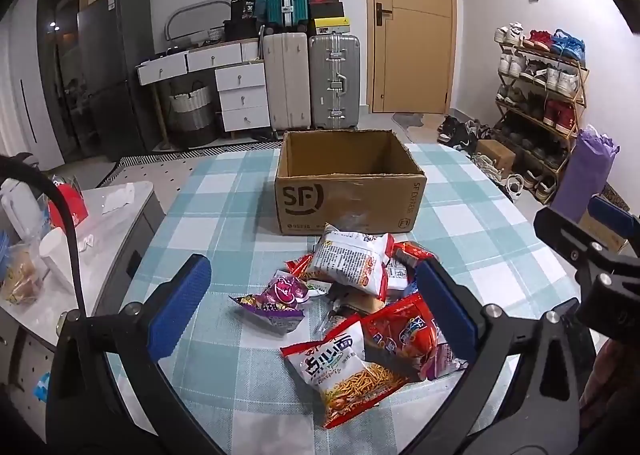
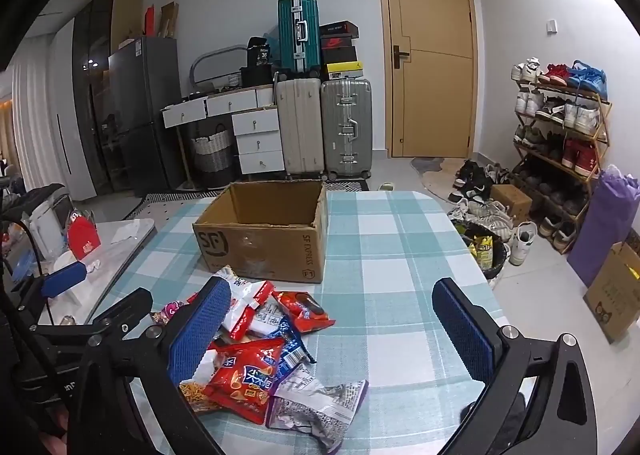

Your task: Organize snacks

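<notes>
A pile of snack packets [image 1: 360, 295] lies on the checked tablecloth [image 1: 224, 223], in front of an open, empty cardboard box [image 1: 348, 183]. The pile holds a white noodle packet [image 1: 340, 375], a red chip bag [image 1: 404, 335] and a purple packet [image 1: 280, 299]. My left gripper [image 1: 316, 307] is open above the pile, holding nothing. My right gripper [image 2: 332, 335] is open and empty, with the pile [image 2: 256, 351] under its left finger. The box [image 2: 264, 235] stands beyond it. The right gripper also shows in the left wrist view [image 1: 592, 239].
A side table [image 1: 100, 223] with bottles and a red bag stands left of the table. A bin [image 2: 484, 251] sits by the table's right edge. Suitcases [image 2: 324, 127], drawers, a door and a shoe rack [image 2: 560, 135] line the far wall.
</notes>
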### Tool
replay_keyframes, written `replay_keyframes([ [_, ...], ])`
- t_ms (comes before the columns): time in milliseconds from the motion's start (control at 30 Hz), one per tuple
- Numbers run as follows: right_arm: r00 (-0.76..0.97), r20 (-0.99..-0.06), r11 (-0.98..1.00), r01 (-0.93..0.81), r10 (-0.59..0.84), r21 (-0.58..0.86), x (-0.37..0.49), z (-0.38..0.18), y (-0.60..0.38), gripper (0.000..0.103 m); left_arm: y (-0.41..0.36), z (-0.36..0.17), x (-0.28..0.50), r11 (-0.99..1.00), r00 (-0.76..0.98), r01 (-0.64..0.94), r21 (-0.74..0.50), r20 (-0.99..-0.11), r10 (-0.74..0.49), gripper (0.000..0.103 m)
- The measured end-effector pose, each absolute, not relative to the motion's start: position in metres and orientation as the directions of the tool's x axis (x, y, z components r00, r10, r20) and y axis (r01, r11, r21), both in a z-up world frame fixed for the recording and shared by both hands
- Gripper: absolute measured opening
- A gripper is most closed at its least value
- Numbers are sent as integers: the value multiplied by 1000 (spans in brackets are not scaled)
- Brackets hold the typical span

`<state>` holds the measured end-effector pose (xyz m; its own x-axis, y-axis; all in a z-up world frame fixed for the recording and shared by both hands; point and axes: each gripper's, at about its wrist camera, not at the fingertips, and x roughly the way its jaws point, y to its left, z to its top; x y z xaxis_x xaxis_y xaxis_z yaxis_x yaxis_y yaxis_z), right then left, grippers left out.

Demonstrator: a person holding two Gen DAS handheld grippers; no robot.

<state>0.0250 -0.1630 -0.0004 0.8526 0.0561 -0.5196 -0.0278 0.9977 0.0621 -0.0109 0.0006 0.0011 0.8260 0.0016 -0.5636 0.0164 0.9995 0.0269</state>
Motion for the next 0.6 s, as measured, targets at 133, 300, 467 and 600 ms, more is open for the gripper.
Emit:
replay_keyframes([
  [133,853,-519,997,-32,62,66,24,-2,-161,103,1,1,-11,1000,824,17,21,-566,-2,103],
  [300,851,-520,996,-39,72,76,24,-4,-161,103,2,0,-10,1000,823,18,14,-569,-6,103],
  [467,851,-518,995,-49,86,84,23,-4,-160,103,2,0,-10,1000,822,18,14,-569,-7,103],
  [600,849,-521,995,-50,89,90,23,-4,-159,103,3,-2,-11,1000,820,20,12,-573,-9,103],
])
